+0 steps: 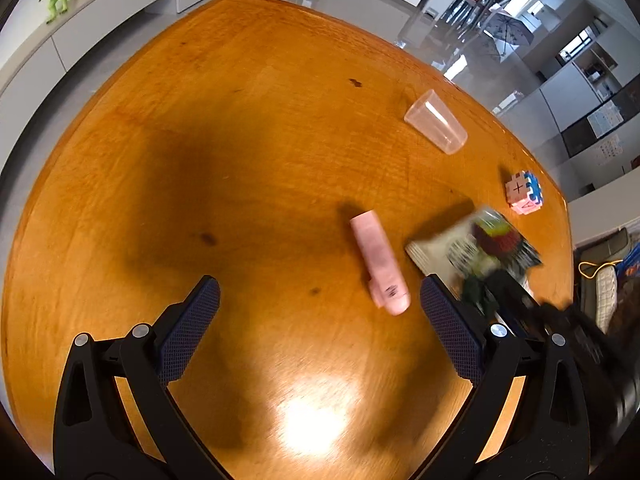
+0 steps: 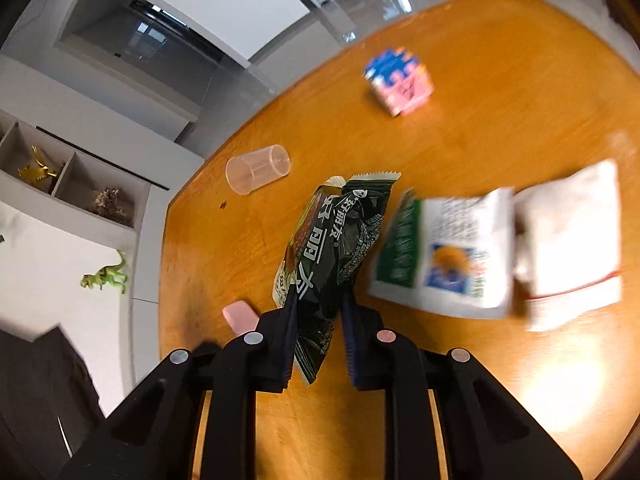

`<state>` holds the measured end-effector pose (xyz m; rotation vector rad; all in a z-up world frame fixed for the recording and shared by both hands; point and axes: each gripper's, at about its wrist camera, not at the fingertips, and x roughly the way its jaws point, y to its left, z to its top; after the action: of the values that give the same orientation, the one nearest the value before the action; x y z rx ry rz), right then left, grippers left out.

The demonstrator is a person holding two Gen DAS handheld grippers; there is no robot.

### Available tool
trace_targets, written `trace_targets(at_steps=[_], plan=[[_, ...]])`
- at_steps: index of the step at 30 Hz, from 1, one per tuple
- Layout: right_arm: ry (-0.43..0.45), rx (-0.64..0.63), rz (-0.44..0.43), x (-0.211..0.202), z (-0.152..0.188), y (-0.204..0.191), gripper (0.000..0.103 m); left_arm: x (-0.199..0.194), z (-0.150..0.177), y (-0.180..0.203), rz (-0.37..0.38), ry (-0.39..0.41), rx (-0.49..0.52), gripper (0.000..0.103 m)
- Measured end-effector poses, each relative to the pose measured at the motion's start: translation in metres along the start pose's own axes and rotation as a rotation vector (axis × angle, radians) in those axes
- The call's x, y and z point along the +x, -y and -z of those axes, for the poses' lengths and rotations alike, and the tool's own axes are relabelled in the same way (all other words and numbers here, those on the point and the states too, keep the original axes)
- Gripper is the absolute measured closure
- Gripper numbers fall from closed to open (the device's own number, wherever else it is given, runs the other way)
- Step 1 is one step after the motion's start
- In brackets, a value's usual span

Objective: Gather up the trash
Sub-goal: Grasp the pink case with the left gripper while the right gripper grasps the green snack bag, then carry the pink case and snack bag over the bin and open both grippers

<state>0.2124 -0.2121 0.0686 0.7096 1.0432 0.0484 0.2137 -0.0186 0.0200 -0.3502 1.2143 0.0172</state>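
The dark snack wrapper (image 2: 332, 256) is pinched by the right gripper (image 2: 318, 344) near its lower end only, so it could slip free if swung. The left gripper (image 1: 320, 320) is held wide apart, empty, above the wooden table (image 1: 240, 140); at 1 o'clock lies a pink tube (image 1: 380, 260), which could be knocked and rolled.

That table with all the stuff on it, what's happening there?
A person is clearing trash off a wooden table with a handheld gripper in each hand. The right gripper has its jaws closed on a dark snack wrapper, which looks lifted off the table. The left gripper hovers open over the table near a pink tube, holding nothing. A clear plastic cup lies on its side, and a small puzzle cube and a white packet also sit on the table.
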Motion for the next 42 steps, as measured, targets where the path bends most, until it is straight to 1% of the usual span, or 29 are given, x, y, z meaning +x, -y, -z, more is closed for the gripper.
trace_targets(at_steps=[2,3,4,6,7,8,9,10,11,12,15,17,22,26,29,34,42], plan=[[0.009,-0.019,0.017,-0.008,0.0,0.003,0.081,0.006,-0.002,0.008,0.007,-0.003,0.008,0.013],[0.014,-0.027,0.025,-0.014,0.0,0.004,0.081,0.011,-0.004,0.013,0.012,-0.015,0.018,0.026],[0.017,-0.032,0.028,-0.017,0.001,0.005,0.081,0.017,-0.006,0.017,0.019,-0.032,0.03,0.042],[0.021,-0.04,0.031,-0.023,0.0,0.006,0.081,0.03,-0.008,0.023,0.035,-0.083,0.037,0.057],[0.023,-0.045,0.033,-0.023,0.001,0.003,0.081,0.029,-0.008,0.027,0.013,-0.058,0.055,0.059],[0.025,-0.053,0.038,-0.022,0.002,-0.001,0.081,0.03,-0.01,0.032,-0.009,-0.055,0.085,0.06],[0.026,-0.063,0.042,-0.023,0.003,-0.003,0.081,0.032,-0.009,0.035,-0.005,-0.064,0.1,0.071],[0.025,-0.07,0.043,-0.024,0.005,-0.003,0.081,0.033,-0.007,0.039,-0.01,-0.061,0.127,0.079],[0.023,-0.073,0.041,-0.024,0.006,-0.004,0.081,0.033,-0.004,0.044,-0.027,-0.053,0.167,0.083],[0.022,-0.078,0.038,-0.026,0.008,-0.003,0.081,0.032,0.002,0.052,-0.053,-0.03,0.24,0.084],[0.017,-0.103,0.036,-0.029,0.017,-0.005,0.081,0.026,0.021,0.063,-0.104,0.01,0.383,0.084],[0.004,-0.114,0.031,-0.03,0.026,-0.007,0.081,0.019,0.029,0.061,-0.102,0.025,0.414,0.084],[-0.009,-0.139,0.024,-0.04,0.051,-0.01,0.081,-0.008,0.044,0.043,-0.071,0.044,0.407,0.084],[-0.018,-0.167,0.02,-0.048,0.077,-0.019,0.081,-0.032,0.058,0.018,-0.052,0.059,0.386,0.084],[-0.022,-0.212,0.037,-0.055,0.104,-0.03,0.081,-0.048,0.069,0.002,-0.054,0.072,0.373,0.084],[-0.046,-0.256,0.028,-0.058,0.142,-0.045,0.081,-0.075,0.09,-0.035,-0.053,0.088,0.349,0.084],[-0.085,-0.339,-0.012,-0.071,0.203,-0.074,0.081,-0.118,0.129,-0.094,-0.051,0.127,0.294,0.084]])
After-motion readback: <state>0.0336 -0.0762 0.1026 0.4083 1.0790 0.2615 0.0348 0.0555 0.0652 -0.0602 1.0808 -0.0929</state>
